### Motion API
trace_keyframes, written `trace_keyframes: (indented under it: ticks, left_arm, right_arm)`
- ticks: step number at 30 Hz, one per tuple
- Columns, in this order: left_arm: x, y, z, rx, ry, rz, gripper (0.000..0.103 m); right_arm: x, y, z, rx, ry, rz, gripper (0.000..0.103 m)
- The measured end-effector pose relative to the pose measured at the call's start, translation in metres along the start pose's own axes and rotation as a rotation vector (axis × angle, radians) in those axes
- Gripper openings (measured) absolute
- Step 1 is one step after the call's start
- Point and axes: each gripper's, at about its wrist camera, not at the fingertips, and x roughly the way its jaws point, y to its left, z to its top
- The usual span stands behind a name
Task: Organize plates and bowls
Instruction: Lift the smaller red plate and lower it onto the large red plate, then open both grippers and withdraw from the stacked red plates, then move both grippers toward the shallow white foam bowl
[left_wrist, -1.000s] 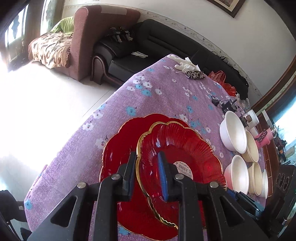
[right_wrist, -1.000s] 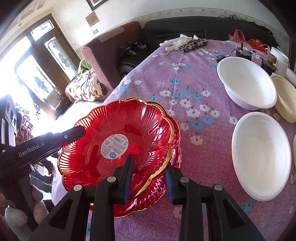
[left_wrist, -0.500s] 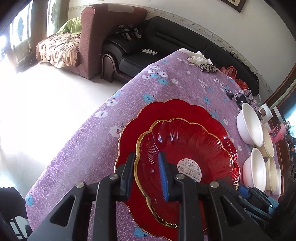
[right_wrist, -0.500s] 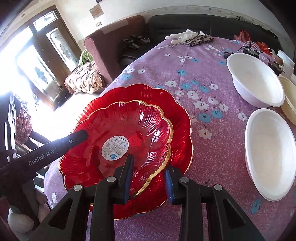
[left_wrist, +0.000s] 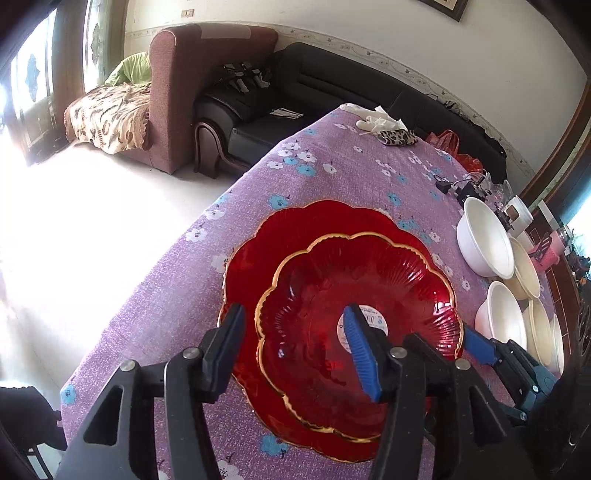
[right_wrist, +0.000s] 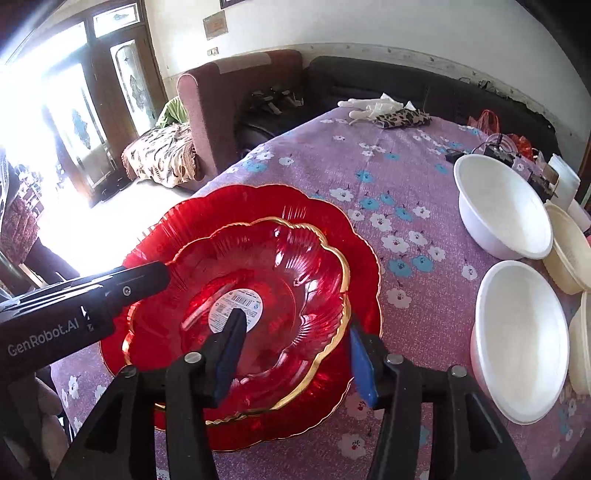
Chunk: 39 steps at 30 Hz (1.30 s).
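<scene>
A small red glass plate with a gold rim and a barcode sticker lies nested on a larger red plate on the purple flowered tablecloth. My left gripper is opening, its jaws astride the small plate's near rim with neither pad pressing on it. My right gripper is also opening, astride the opposite rim of the small plate, pads clear of the glass. One finger of the left gripper reaches over the large plate from the left.
Two white bowls and several cream bowls stand to the right of the plates. Gloves and a leopard-print pouch lie at the table's far end, cables beyond the bowls. The table edge drops off just left of the plates.
Both grippers have gone from shut on the small plate's rim to open. The small plate has come down to rest centred on the large plate.
</scene>
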Motion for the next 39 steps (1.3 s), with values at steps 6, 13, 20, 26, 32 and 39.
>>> trace_keyframes:
  ticks: [6, 13, 20, 26, 32, 39]
  left_arm:
    - [-0.029, -0.007, -0.003, 0.053, -0.122, 0.097, 0.066]
    - [-0.056, -0.002, -0.008, -0.076, -0.235, 0.104, 0.069]
    - [-0.100, -0.033, -0.026, -0.014, -0.498, 0.239, 0.087]
    - [-0.132, -0.053, -0.036, 0.003, -0.631, 0.242, 0.103]
    - [-0.122, -0.081, -0.039, 0.083, -0.580, 0.212, 0.103]
    - [-0.114, -0.093, -0.042, 0.106, -0.575, 0.208, 0.103]
  right_arm:
    - [-0.035, -0.001, -0.002, -0.032, -0.161, -0.030, 0.071]
    - [-0.066, -0.024, -0.018, 0.036, -0.258, -0.050, 0.076]
    - [-0.107, -0.054, -0.033, 0.086, -0.380, -0.143, 0.077]
    - [-0.153, -0.094, -0.056, 0.137, -0.574, -0.257, 0.098]
    - [-0.165, -0.146, -0.057, 0.197, -0.580, -0.360, 0.099]
    - [-0.175, -0.185, -0.052, 0.248, -0.563, -0.430, 0.099]
